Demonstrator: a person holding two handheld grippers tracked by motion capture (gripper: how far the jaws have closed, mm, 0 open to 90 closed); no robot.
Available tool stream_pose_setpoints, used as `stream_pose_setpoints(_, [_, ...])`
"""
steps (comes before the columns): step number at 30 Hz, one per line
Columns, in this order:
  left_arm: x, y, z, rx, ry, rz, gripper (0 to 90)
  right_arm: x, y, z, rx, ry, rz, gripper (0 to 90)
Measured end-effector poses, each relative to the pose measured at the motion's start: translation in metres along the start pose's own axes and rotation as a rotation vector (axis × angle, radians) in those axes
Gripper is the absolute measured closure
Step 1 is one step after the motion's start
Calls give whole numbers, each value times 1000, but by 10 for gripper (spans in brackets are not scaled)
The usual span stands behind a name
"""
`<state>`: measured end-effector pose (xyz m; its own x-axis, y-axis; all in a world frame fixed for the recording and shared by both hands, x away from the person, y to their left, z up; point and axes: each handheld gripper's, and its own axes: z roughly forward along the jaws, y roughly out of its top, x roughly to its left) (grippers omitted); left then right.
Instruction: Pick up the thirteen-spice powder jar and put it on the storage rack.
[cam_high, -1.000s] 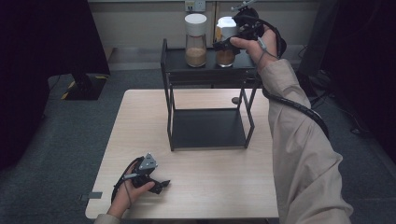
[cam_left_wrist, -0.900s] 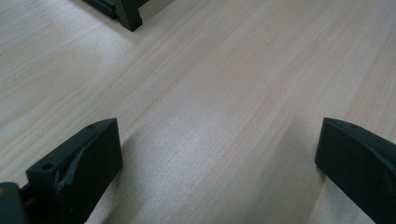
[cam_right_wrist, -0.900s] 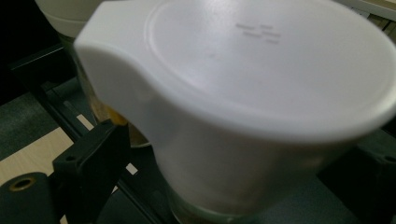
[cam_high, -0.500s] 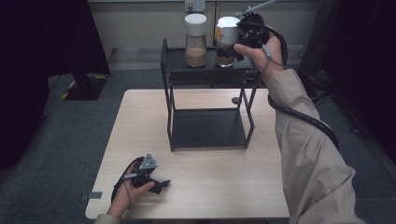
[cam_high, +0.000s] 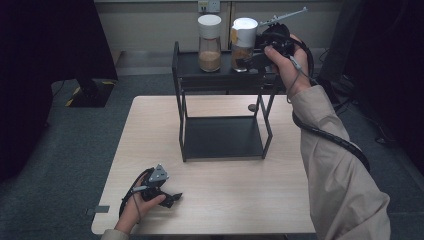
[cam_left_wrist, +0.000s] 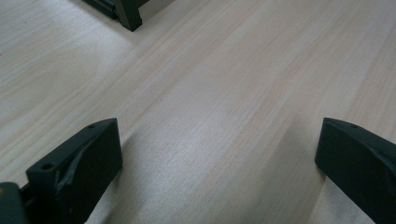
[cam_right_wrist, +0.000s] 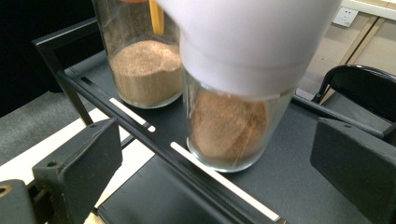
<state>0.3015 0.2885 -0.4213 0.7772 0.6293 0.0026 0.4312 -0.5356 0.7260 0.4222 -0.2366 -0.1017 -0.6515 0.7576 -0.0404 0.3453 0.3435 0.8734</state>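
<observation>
Two glass jars of brown powder with white lids stand on the top shelf of a black rack (cam_high: 222, 77): the left jar (cam_high: 209, 42) (cam_right_wrist: 144, 70) and the right jar (cam_high: 243, 44) (cam_right_wrist: 231, 126). My right gripper (cam_high: 256, 52) (cam_right_wrist: 217, 128) is level with the right jar, just to its right. Its jaws have just been opening and now stand wide; the right jar sits ahead between them, and the pads do not touch it. My left gripper (cam_high: 172, 198) (cam_left_wrist: 219, 126) rests open on the wooden table (cam_high: 150, 130) near its front edge, with nothing between its jaws.
The rack's lower shelf (cam_high: 222, 137) lies on the table's middle, and one rack foot (cam_left_wrist: 128, 14) shows ahead of the left gripper. A small dark round thing (cam_high: 252, 107) lies on the table behind the rack. A black chair (cam_right_wrist: 359, 88) stands beyond the shelf.
My right hand has drawn a little back and down beside the right jar, which stays on the shelf. The left hand has kept still.
</observation>
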Motion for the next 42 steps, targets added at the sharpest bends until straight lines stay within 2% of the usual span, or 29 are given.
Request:
stream_pose_setpoints(17, [0,0,0,0,0,0,0,8,-26,-7,-20,23,1,14])
stream_pose_setpoints(42, [0,0,0,0,0,0,0,10,-76,0,-17,68,25,15])
